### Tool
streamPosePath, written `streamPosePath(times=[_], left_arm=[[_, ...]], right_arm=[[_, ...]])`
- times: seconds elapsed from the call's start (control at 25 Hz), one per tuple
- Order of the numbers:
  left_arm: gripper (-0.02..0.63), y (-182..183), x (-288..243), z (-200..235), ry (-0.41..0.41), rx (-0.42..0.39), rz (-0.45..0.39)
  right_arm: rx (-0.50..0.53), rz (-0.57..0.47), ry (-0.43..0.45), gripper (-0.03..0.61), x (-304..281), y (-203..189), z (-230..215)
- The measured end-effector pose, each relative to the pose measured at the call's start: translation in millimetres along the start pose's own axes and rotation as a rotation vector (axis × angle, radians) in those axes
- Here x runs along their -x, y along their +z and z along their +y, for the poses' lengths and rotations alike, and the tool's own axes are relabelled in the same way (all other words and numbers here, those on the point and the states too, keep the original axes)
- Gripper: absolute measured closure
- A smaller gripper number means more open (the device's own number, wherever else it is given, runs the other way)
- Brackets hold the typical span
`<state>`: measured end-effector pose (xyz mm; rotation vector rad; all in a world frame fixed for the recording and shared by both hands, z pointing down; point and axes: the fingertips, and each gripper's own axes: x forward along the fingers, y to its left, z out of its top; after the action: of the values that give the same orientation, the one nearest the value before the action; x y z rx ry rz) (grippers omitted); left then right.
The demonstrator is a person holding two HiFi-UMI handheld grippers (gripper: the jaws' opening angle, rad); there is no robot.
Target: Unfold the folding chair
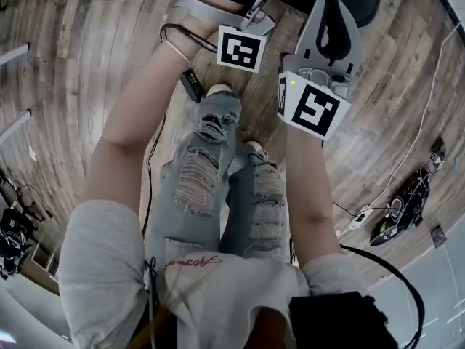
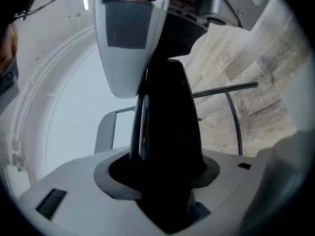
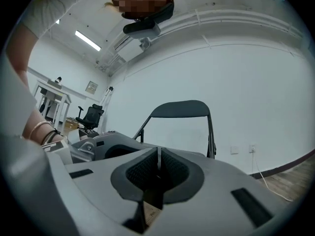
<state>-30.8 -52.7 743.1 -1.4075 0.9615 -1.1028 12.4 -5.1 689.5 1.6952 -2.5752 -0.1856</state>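
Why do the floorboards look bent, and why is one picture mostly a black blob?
Head view: a wide lens bows the straight floor planks into arcs. Left gripper view: the black shape is so near the lens and so unlit that no detail shows; the corners go dark. Right gripper view: evenly lit and sharp on the chair, though lines on the wall curve.

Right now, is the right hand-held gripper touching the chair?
Cannot tell. The right gripper view shows the right hand-held gripper shut on nothing, the folding chair rising behind its body; the head view only overlaps them.
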Motion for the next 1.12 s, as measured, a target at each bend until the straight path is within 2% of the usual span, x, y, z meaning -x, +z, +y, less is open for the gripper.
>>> streamPosePath(times=[0.2, 0.36, 0.52, 0.6, 0.72, 0.84, 0.92, 0.96, 1.0, 1.04, 1.12], left_arm=[[0.338, 4.1, 22.9, -39.1, -0.017, 0.003, 0.004], [0.339, -0.1, 22.7, -32.0, 0.037, -0.004, 0.021], [0.337, 8.1, 29.4, -34.0, 0.073, 0.055, -0.032], [0.334, 9.2, 38.0, -32.9, 0.104, 0.109, -0.065], [0.304, 2.2, 52.8, -32.1, 0.127, 0.192, -0.042], [0.304, -8.9, 83.7, -33.7, 0.145, 0.320, -0.006], [0.312, -20.7, 111.4, -21.6, 0.168, 0.467, 0.007], [0.389, -27.6, 123.6, -6.0, 0.190, 0.552, 0.013], [0.567, -33.4, 133.6, 15.3, 0.215, 0.630, 0.020], [0.597, -36.7, 141.2, 40.6, 0.234, 0.694, 0.027], [0.597, -34.1, 151.8, 102.1, 0.253, 0.793, 0.018]], right_arm=[[0.002, 0.005, 0.017, 0.546, 26.8, -28.6, 18.5], [0.041, -0.065, 0.039, 0.546, 27.4, -27.9, 22.9], [0.042, -0.083, 0.000, 0.546, 32.3, -31.8, 21.4], [0.023, -0.092, -0.006, 0.545, 34.2, -31.5, 24.1], [0.021, -0.105, 0.017, 0.545, 37.5, -29.5, 36.9], [0.041, -0.092, 0.063, 0.546, 46.3, -30.1, 57.6], [0.041, -0.068, 0.083, 0.546, 52.1, -25.2, 68.6], [0.034, -0.059, 0.083, 0.546, 53.9, -17.1, 70.7], [0.026, -0.053, 0.079, 0.546, 55.3, -3.5, 70.5], [0.018, -0.054, 0.077, 0.546, 56.6, 16.7, 68.8], [0.000, -0.079, 0.072, 0.546, 56.8, 76.8, 61.4]])
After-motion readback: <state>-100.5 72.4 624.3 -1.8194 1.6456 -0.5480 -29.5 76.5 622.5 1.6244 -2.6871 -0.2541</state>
